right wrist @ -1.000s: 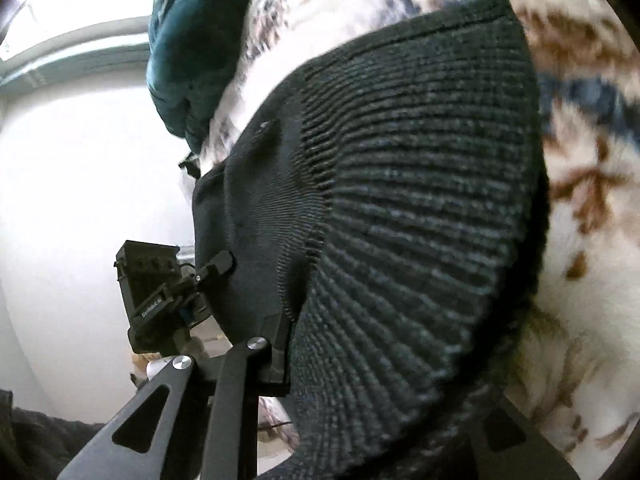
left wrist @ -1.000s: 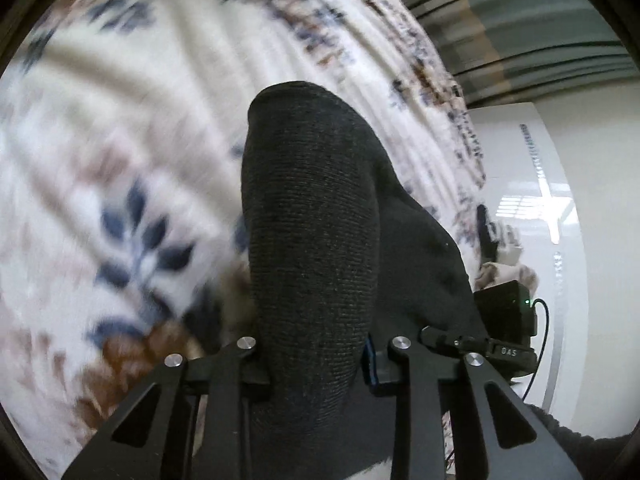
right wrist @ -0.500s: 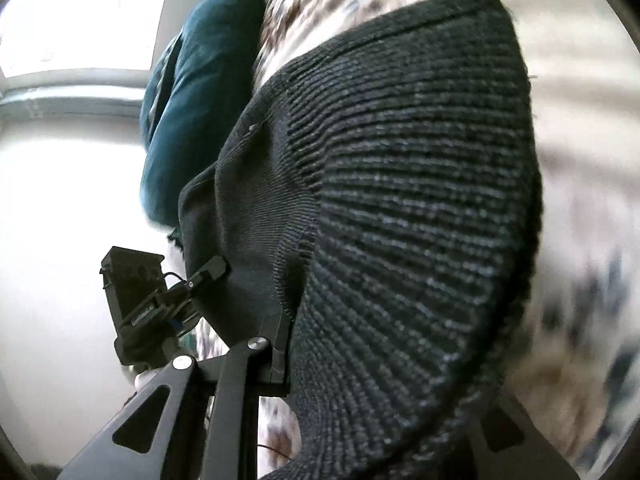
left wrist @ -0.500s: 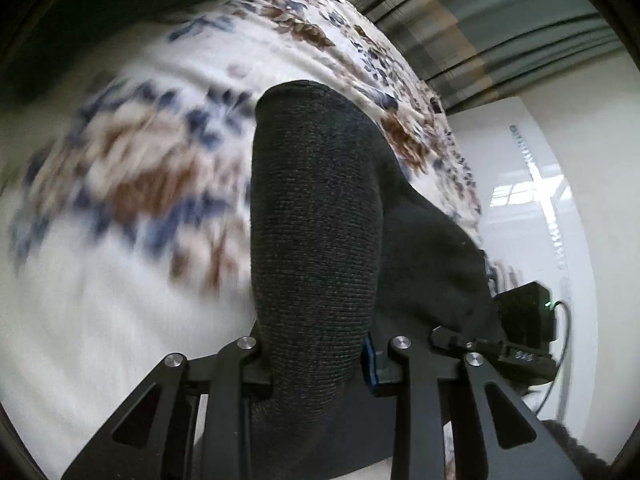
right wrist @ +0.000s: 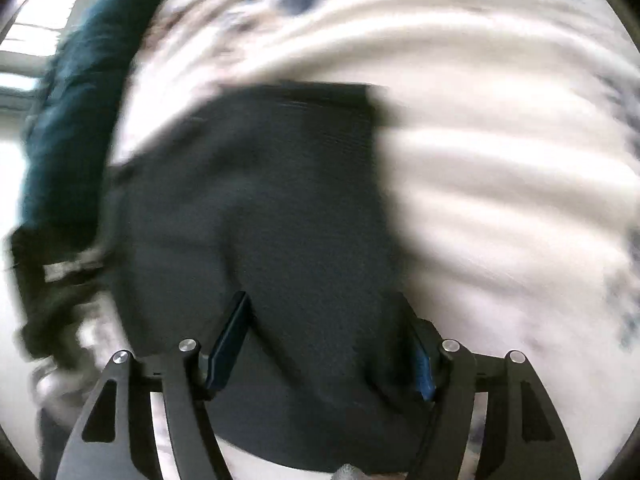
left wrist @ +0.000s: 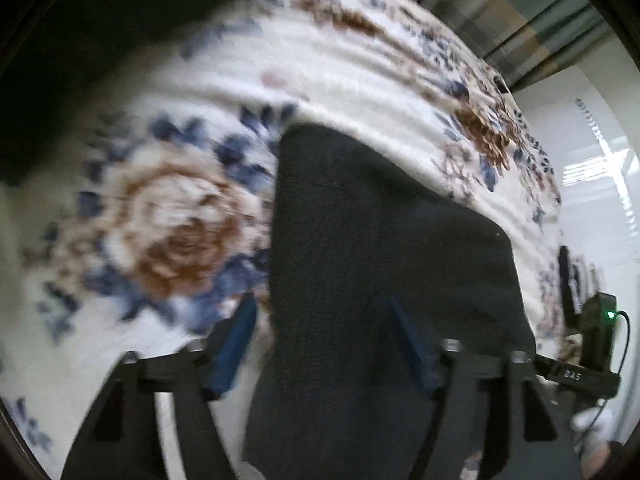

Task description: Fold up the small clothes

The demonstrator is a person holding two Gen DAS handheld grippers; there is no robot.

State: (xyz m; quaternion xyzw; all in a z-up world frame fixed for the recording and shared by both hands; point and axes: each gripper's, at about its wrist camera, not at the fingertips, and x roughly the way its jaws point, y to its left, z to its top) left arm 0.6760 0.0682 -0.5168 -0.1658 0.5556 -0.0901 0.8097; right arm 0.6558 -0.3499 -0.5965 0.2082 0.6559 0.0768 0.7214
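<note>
Cream bed cover with blue leaves and brown flowers [left wrist: 360, 80], softly ribbed, spread wide in both views and smeared by motion blur. Dark grey knitted garment [left wrist: 372, 240] lying on that cover, folded over on itself, with a finer knit in the left wrist view and a broad ribbed band toward the far edge in the right wrist view [right wrist: 280, 184]. Left hand-held gripper [left wrist: 326, 344] spread wide, blue-lined fingers standing apart on either side of the garment's near end, one over the floral cover and one over the dark knit; no pinch on the cloth visible. Right hand-held gripper [right wrist: 332, 344] likewise spread, blue pads either side of the garment's near part, fabric passing loosely between them. Dark teal cushion [right wrist: 76, 100] at the upper left of the right wrist view, beside the cover. Right hand-held gripper's black body with a green light [left wrist: 598, 332] at the right edge of the left wrist view, just past the garment's corner. Striped green curtain [left wrist: 532, 20] beyond the bed, pale wall to its right.
</note>
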